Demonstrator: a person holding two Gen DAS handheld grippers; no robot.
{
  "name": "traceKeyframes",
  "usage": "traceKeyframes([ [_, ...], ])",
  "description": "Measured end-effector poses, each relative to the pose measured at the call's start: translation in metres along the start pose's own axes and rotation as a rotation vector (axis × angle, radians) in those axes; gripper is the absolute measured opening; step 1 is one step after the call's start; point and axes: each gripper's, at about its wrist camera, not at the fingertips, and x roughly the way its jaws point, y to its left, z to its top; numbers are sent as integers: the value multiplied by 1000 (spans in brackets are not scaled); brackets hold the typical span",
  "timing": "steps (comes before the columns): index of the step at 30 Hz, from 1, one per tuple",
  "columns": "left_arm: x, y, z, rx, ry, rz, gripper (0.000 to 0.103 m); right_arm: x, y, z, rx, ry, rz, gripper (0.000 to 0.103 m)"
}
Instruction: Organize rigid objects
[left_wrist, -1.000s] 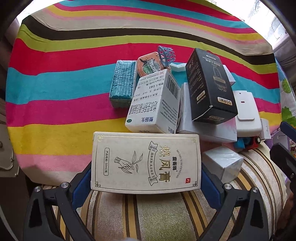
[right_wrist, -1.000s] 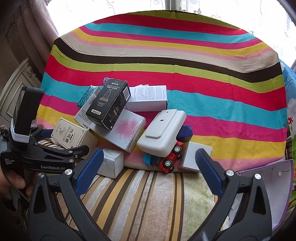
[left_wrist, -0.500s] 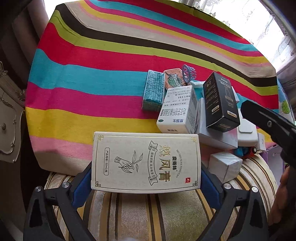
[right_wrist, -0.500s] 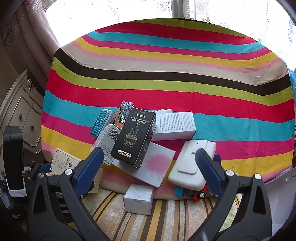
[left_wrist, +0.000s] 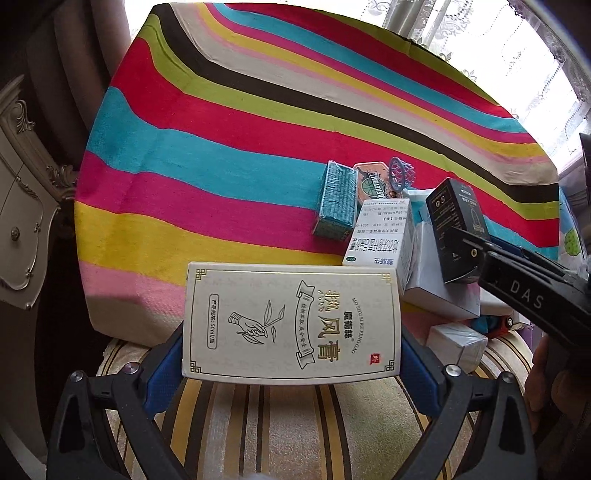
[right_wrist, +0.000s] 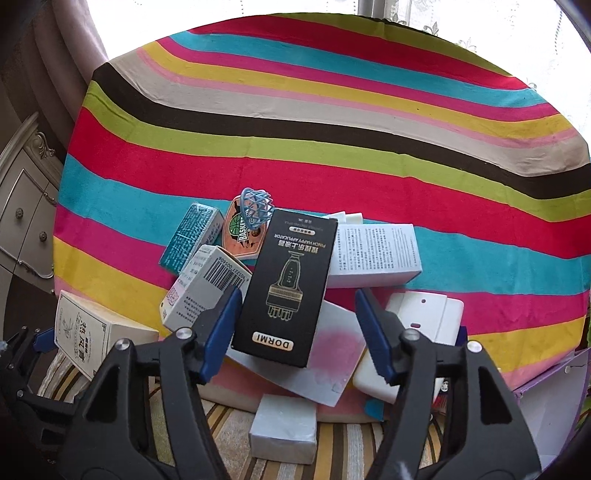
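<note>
My left gripper (left_wrist: 291, 332) is shut on a flat cream box (left_wrist: 291, 321) with gold Chinese lettering and holds it over the striped cushion edge, left of the pile. The same cream box (right_wrist: 85, 332) shows at the lower left of the right wrist view. My right gripper (right_wrist: 299, 314) hangs over the pile with the black DORMI box (right_wrist: 288, 288) between its blue pads. Its jaws are closing. The left pad (right_wrist: 225, 325) is at the box's edge, while a gap remains at the right pad (right_wrist: 373, 332). The black box leans on a white and pink box (right_wrist: 332, 350).
The pile on the striped cloth (right_wrist: 332, 155) also holds a teal box (right_wrist: 188, 240), a barcode carton (right_wrist: 207, 288), a white printed box (right_wrist: 373, 254), a white plastic device (right_wrist: 424, 321), a basketball toy (right_wrist: 247, 229) and a small white box (right_wrist: 284, 428). A cabinet (left_wrist: 26, 221) stands at the left.
The right gripper has come in over the pile and its jaws have narrowed around the black box. The left gripper, still holding the cream box, has drifted left away from the pile.
</note>
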Motion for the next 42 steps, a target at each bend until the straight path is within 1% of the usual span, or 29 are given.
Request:
traceKeyframes([
  [1,-1,-1,-2,0,-3,-1,100,0,-1,-1,2,1,1,44],
  [5,-6,-5,-1,14,-25,-10,100,-8,-5,-7,4,-24,15,43],
  [10,-16,-15,-1,45,-69,-52,100,-26,-17,-19,21,-71,45,43],
  [14,-31,-31,-5,109,-109,-83,99,-41,-31,-30,46,-95,44,43],
  [18,-39,-52,-8,172,-126,-133,99,-60,-44,-42,62,-125,41,43],
  [21,-41,-70,-12,220,-140,-146,99,-70,-53,-53,77,-134,46,43],
  [30,-50,-119,-24,314,-140,-200,99,-104,-98,-83,136,-168,40,43],
  [42,-53,-177,-39,423,-118,-244,99,-133,-161,-120,196,-170,-24,43],
])
